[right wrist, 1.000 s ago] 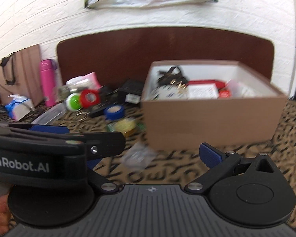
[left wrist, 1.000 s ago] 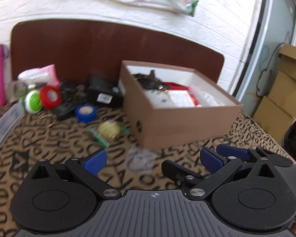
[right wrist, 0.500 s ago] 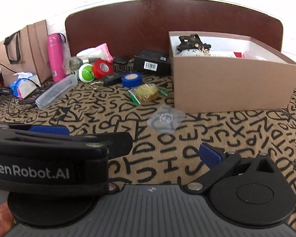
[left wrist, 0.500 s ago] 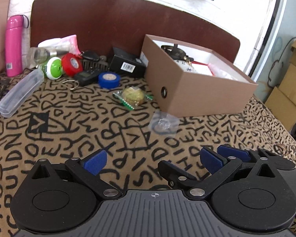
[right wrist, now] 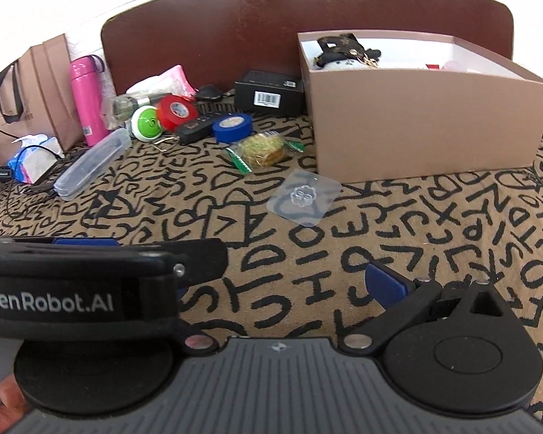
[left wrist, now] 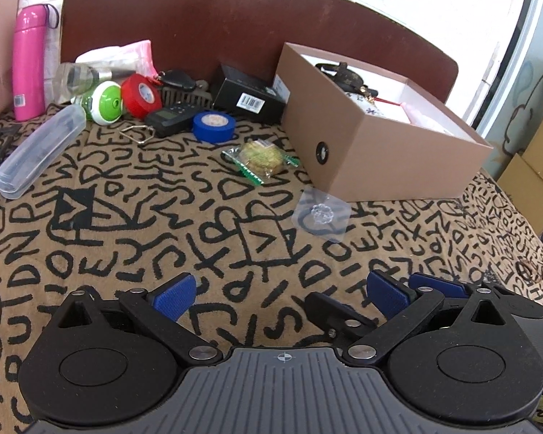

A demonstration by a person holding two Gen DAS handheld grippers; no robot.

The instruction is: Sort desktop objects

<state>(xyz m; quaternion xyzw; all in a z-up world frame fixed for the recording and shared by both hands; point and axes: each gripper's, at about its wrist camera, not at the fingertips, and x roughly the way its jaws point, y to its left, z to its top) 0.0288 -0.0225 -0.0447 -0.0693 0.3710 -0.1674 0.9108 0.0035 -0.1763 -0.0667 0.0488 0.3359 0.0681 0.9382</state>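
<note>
A clear packet [left wrist: 321, 214] lies flat on the patterned surface [left wrist: 126, 224], just before the open brown box [left wrist: 373, 144] and near a wrapped cookie [left wrist: 262, 156]. Left gripper [left wrist: 278, 294] and right gripper [right wrist: 282, 282] hover side by side, jaws apart, empty.

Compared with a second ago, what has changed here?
Both grippers drew back and rose from the brown box, so more cloth shows. Left gripper and right gripper stayed open and empty. The clear packet, wrapped cookie and blue tape did not move.
</note>
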